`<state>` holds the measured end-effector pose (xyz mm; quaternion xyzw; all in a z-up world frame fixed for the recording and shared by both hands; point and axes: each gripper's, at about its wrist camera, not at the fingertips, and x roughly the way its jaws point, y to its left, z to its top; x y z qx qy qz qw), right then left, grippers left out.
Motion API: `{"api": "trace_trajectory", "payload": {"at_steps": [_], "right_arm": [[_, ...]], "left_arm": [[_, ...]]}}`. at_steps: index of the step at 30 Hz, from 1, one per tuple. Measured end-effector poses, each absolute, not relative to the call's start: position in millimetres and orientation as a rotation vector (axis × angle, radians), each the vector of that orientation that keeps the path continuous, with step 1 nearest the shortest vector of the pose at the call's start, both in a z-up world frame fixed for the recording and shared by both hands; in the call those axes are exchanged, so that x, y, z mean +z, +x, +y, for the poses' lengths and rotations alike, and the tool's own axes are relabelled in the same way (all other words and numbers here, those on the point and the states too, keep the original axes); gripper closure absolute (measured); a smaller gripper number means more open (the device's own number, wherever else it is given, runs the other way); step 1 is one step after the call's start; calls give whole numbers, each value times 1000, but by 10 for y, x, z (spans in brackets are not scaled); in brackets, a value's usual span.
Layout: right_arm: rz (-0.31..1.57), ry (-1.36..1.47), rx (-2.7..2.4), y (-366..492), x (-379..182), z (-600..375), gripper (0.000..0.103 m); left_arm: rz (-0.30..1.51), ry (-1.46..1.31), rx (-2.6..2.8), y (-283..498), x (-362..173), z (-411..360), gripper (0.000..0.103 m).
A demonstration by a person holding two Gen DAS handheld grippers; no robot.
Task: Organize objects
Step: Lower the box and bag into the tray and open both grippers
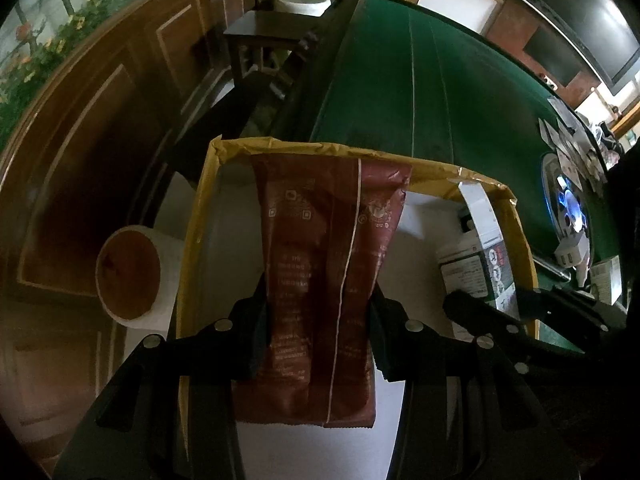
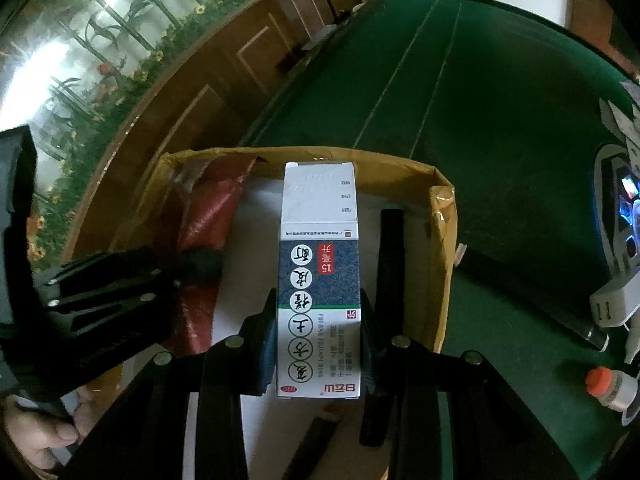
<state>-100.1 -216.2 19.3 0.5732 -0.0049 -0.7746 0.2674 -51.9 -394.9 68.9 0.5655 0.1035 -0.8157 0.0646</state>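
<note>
Cardboard box (image 1: 192, 248), yellow-taped rim, white floor, standing at the near edge of a green felt table (image 1: 400, 92); landmark for all entries below.

Red-brown foil pouch (image 1: 320, 280): held above the box's left half, pinched at both sides by the left gripper (image 1: 318, 320), its far end reaching past the box's far rim in the left wrist view. In the right wrist view the same pouch (image 2: 212, 216) hangs at the box's left wall, with the left gripper (image 2: 192, 260) seen side-on.

White and blue medicine carton (image 2: 318, 280): clamped between the pads of the right gripper (image 2: 318, 344), over the middle of the box. In the left wrist view the carton (image 1: 490, 252) sits toward the box's right wall, with the right gripper's fingers (image 1: 480, 308) dark below it.

Left wrist view only: white label-bearing bottle (image 1: 460, 268) inside the box, just beside the carton; roll of tape (image 1: 132, 276) outside the box's left wall.

Right wrist view only: two dark stick-like items (image 2: 390, 264) on the box floor, right of the carton; orange-capped bottle (image 2: 612, 388) on the felt, well right of the box; a hand (image 2: 44, 432) at the lower left.

Both views: white plug adapter (image 2: 612, 304) on the felt, right of the box.
</note>
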Motion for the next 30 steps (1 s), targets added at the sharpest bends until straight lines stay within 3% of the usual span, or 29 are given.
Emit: {"api": "trace_trajectory", "payload": {"at_steps": [15, 18, 22, 25, 30], "right_arm": [[22, 1536, -2141, -926, 233, -2125, 68], [34, 1509, -2151, -892, 310, -2119, 49], [37, 1447, -2173, -765, 506, -2079, 47], [28, 1391, -2183, -627, 659, -1999, 37], [22, 1331, -2201, -429, 837, -1807, 30]], "left_arm": [[259, 1685, -2470, -581, 669, -3859, 59], [254, 1686, -2464, -590, 666, -3827, 57], [277, 1663, -2476, -591, 709, -3830, 45], [309, 1622, -2504, -561, 811, -3853, 33], [338, 1583, -2539, -484, 988, -3860, 31]]}}
